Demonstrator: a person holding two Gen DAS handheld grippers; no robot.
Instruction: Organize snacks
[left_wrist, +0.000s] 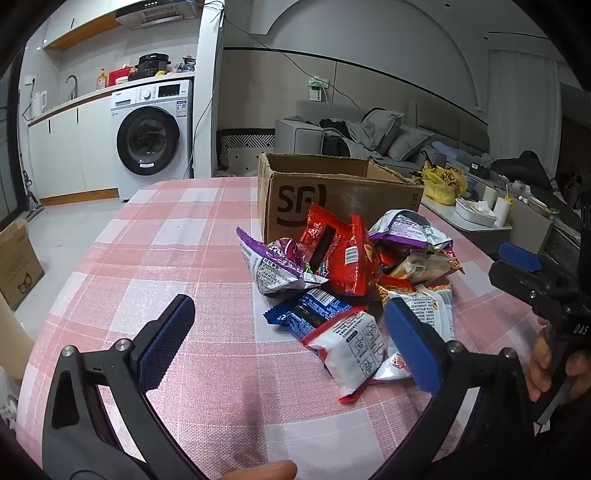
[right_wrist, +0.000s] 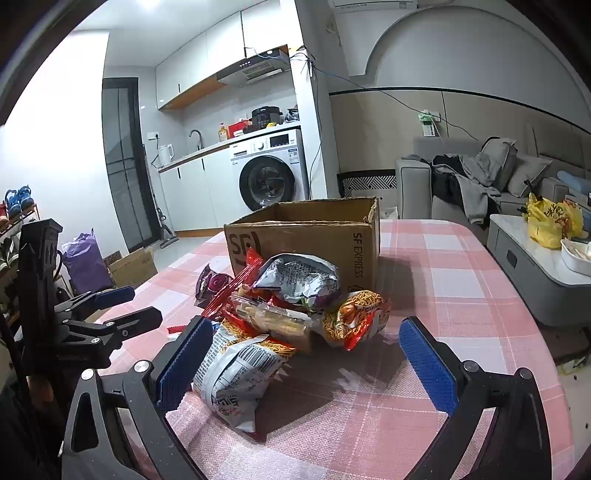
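Observation:
A heap of snack packets (left_wrist: 347, 280) lies on the pink checked tablecloth (left_wrist: 177, 236) in front of an open cardboard box (left_wrist: 332, 192). A red packet (left_wrist: 343, 258) tops the heap, with a blue one (left_wrist: 310, 310) and a white one (left_wrist: 351, 347) nearest me. My left gripper (left_wrist: 291, 343) is open, low over the cloth to the left of the heap, nothing between its pads. In the right wrist view the heap (right_wrist: 295, 314) and box (right_wrist: 306, 240) sit ahead. My right gripper (right_wrist: 306, 365) is open, with a white noodle packet (right_wrist: 236, 376) lying by its left pad, untouched.
The right gripper (left_wrist: 532, 273), held by a hand, shows at the right edge of the left wrist view; the left gripper (right_wrist: 110, 310) shows at the left of the right wrist view. A washing machine (left_wrist: 151, 136), sofa (left_wrist: 369, 136) and low side table (right_wrist: 535, 266) stand beyond the table.

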